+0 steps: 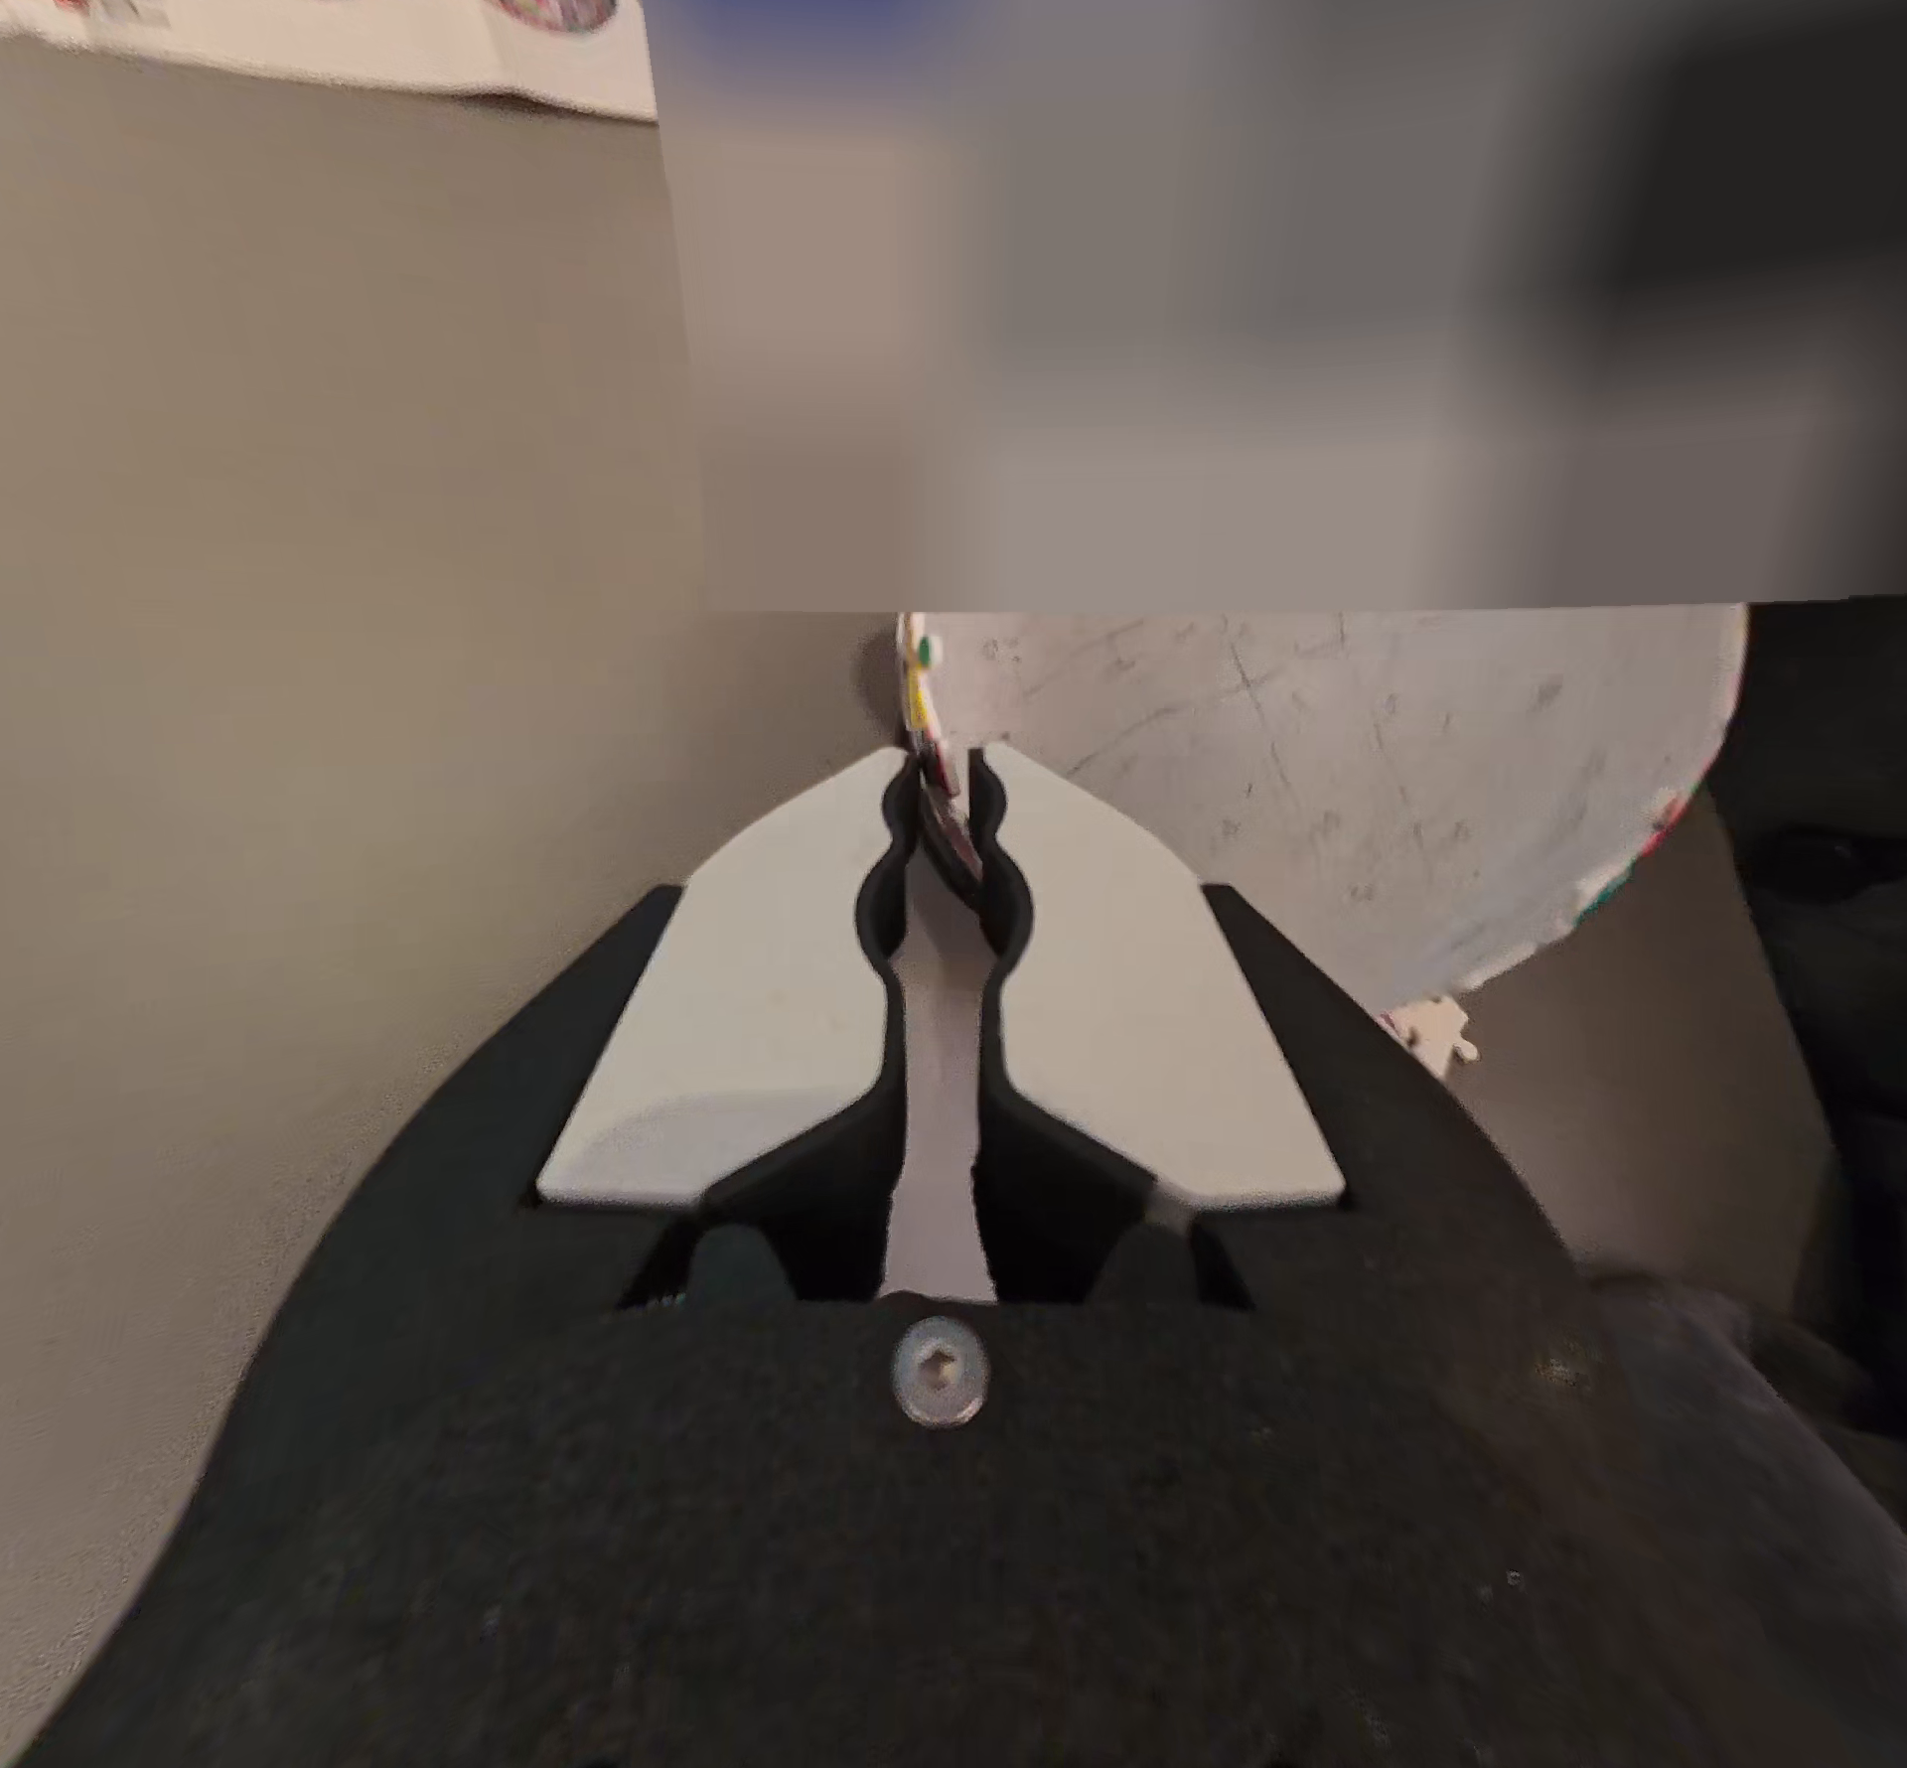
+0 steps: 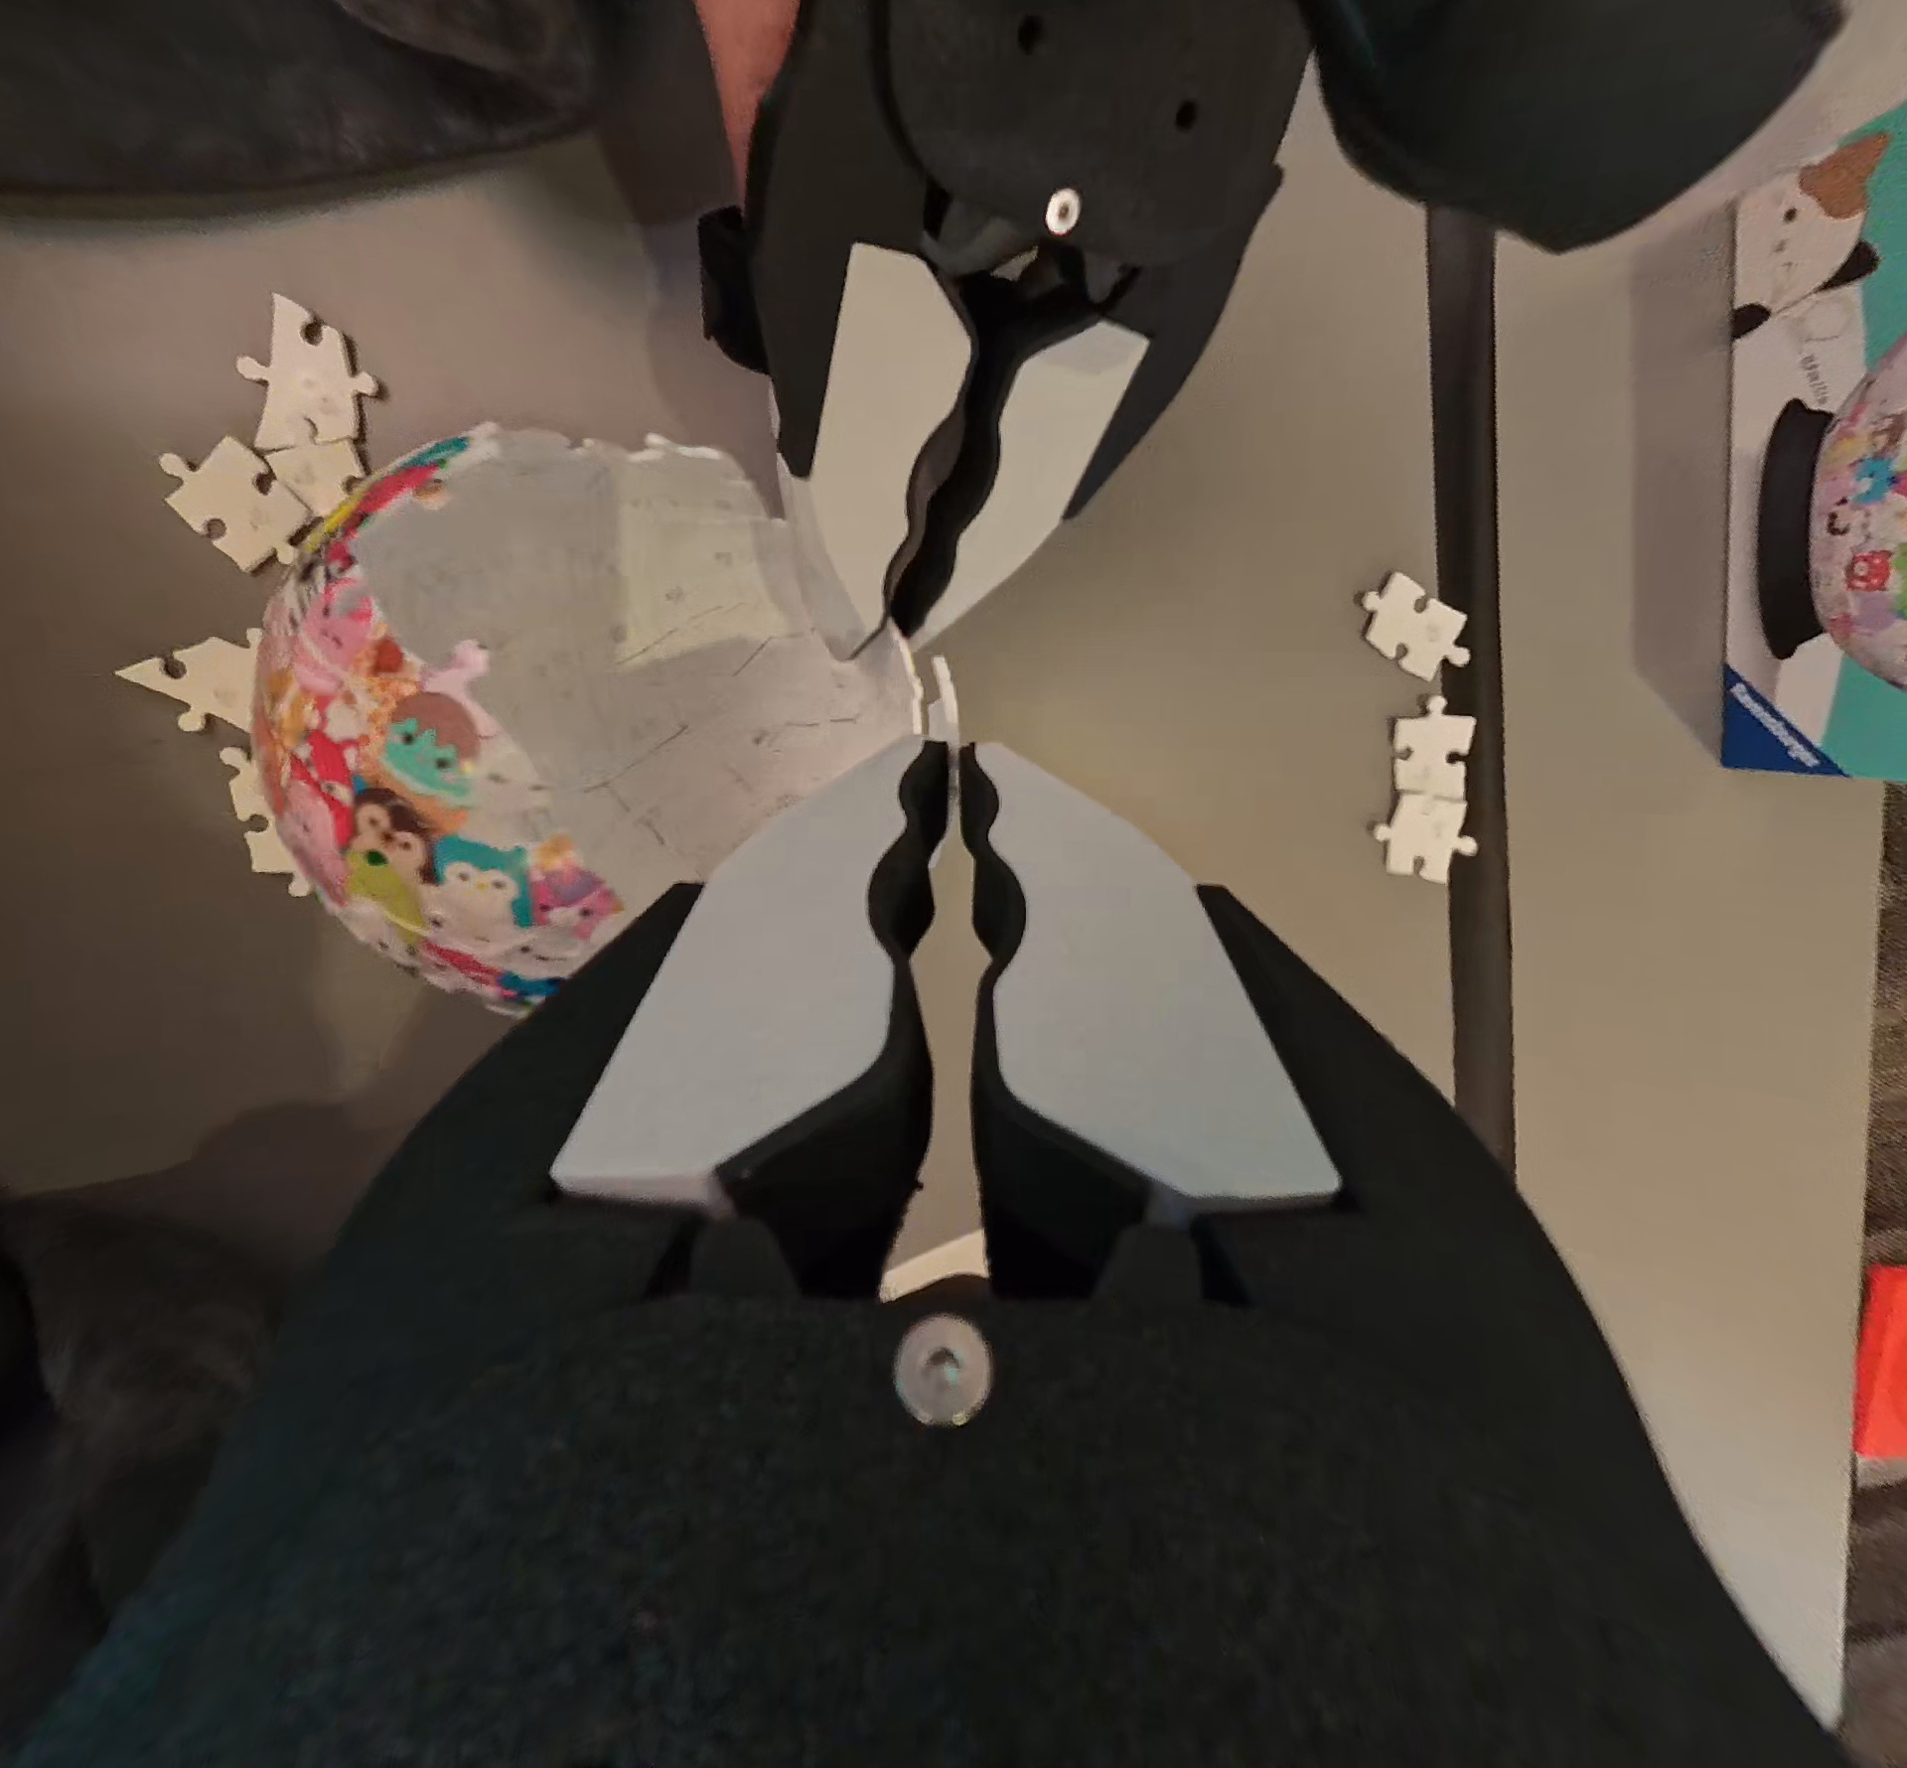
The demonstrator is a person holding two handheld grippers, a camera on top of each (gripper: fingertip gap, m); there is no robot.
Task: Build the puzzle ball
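Right wrist view: half-built, colourful puzzle ball (image 2: 433,738)

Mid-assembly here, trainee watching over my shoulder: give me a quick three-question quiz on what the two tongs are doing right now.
1. True or false: the left tongs are clamped on the rim of the half-built puzzle ball.
2. The right tongs grip: A) a puzzle piece at the ball's open edge; B) a marble; C) nothing.
3. Fill in: ____ loose pieces lie in a row beside the black pole.

Key: 1 true; 2 A; 3 three.
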